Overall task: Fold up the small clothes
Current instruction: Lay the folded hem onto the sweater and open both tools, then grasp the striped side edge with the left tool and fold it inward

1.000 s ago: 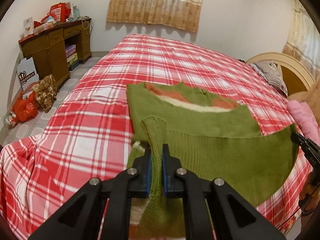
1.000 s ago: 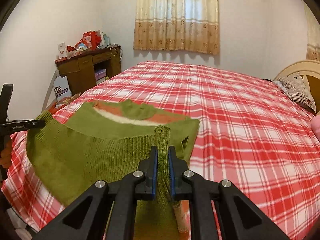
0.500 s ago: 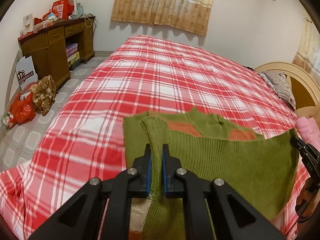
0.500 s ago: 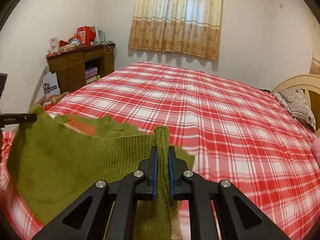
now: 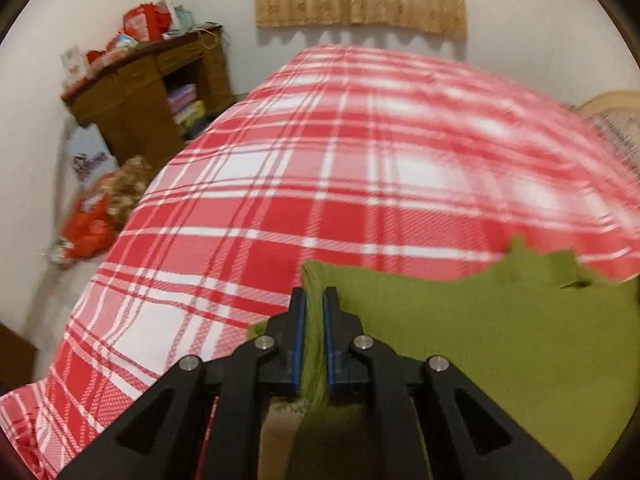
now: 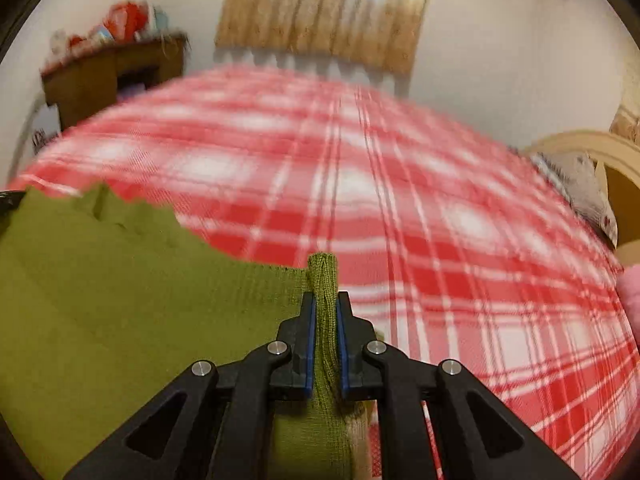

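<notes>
Between my left gripper's (image 5: pixel 314 304) pads sits one corner of the green knit top (image 5: pixel 480 340), clamped tight; my right gripper (image 6: pixel 325 312) pinches the other corner just as hard. Cloth stretches between both, spread over the red plaid bedspread (image 5: pixel 320 160) ahead of the fingertips. I judge this fold half-made: edge not yet laid down, release and further folds remaining.

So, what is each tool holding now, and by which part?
Both hold the green knitted garment: the left tool pinches one bunched edge corner, the right tool the other.
</notes>
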`<state>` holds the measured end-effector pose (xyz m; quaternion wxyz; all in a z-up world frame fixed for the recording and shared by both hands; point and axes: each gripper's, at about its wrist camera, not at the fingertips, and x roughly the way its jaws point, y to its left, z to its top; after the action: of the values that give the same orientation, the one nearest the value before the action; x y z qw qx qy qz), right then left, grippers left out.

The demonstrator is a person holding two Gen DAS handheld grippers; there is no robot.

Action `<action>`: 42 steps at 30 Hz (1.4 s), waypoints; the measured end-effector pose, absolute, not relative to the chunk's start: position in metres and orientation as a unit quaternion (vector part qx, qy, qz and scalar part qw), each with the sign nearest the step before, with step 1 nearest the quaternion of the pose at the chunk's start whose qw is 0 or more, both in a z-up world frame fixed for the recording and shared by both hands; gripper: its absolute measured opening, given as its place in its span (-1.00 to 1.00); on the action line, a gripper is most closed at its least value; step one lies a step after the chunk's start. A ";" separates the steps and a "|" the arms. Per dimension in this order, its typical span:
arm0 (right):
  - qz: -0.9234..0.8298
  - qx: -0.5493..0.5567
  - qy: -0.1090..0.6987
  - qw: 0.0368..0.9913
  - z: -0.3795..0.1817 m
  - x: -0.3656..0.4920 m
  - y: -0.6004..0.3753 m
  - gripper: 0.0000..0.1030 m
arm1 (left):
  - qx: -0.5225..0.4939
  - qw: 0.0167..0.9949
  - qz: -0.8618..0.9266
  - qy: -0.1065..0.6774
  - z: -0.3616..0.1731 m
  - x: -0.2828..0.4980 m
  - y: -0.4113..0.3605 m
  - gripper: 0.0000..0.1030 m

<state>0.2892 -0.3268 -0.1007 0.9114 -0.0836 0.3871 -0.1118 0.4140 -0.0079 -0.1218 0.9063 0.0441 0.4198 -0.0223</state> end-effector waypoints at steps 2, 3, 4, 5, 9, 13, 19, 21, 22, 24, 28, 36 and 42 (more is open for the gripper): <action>-0.114 -0.079 0.385 0.912 -0.099 0.288 -0.329 -0.75 | 0.050 0.909 -0.008 0.413 -0.115 0.410 -0.008 -0.66; -0.116 -0.081 0.388 0.911 -0.100 0.288 -0.331 -0.71 | 0.059 0.909 -0.002 0.412 -0.115 0.409 -0.009 -0.63; -0.116 -0.082 0.392 0.909 -0.101 0.288 -0.331 -0.70 | 0.065 0.908 0.003 0.413 -0.115 0.409 -0.010 -0.58; -0.114 -0.079 0.393 0.909 -0.101 0.287 -0.332 -0.69 | 0.067 0.908 0.005 0.414 -0.114 0.407 -0.009 -0.55; -0.138 -0.010 0.319 0.937 -0.066 0.240 -0.347 -0.69 | 0.051 0.909 -0.001 0.414 -0.097 0.392 0.004 -0.25; -0.135 0.049 0.297 0.944 -0.039 0.173 -0.346 -0.69 | 0.089 0.920 -0.011 0.381 -0.077 0.342 0.008 -0.17; -0.061 0.048 0.344 0.936 -0.066 0.126 -0.295 -0.69 | 0.108 0.923 -0.051 0.367 -0.086 0.262 -0.012 0.31; -0.062 0.030 0.358 0.931 -0.079 0.120 -0.282 -0.69 | 0.125 0.924 -0.045 0.359 -0.092 0.244 -0.021 0.41; -0.067 0.028 0.369 0.927 -0.088 0.118 -0.279 -0.69 | 0.129 0.923 -0.047 0.360 -0.097 0.237 -0.024 0.52; -0.079 0.026 0.385 0.919 -0.111 0.116 -0.284 -0.69 | 0.130 0.920 -0.046 0.366 -0.105 0.233 -0.027 0.58; -0.068 0.057 0.376 0.922 -0.114 0.111 -0.292 -0.69 | 0.119 0.913 -0.032 0.388 -0.125 0.233 -0.023 0.59; -0.063 0.063 0.369 0.925 -0.113 0.109 -0.293 -0.67 | 0.131 0.926 0.002 0.354 -0.134 0.218 -0.024 0.87; -0.107 -0.006 0.382 0.918 -0.103 0.115 -0.261 -0.66 | 0.108 0.926 0.002 0.361 -0.137 0.218 -0.018 0.97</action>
<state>0.1152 -0.2610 -0.1035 0.9181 -0.0064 0.3815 -0.1070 0.2177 -0.0177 -0.1372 0.9263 0.1084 0.3609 0.0017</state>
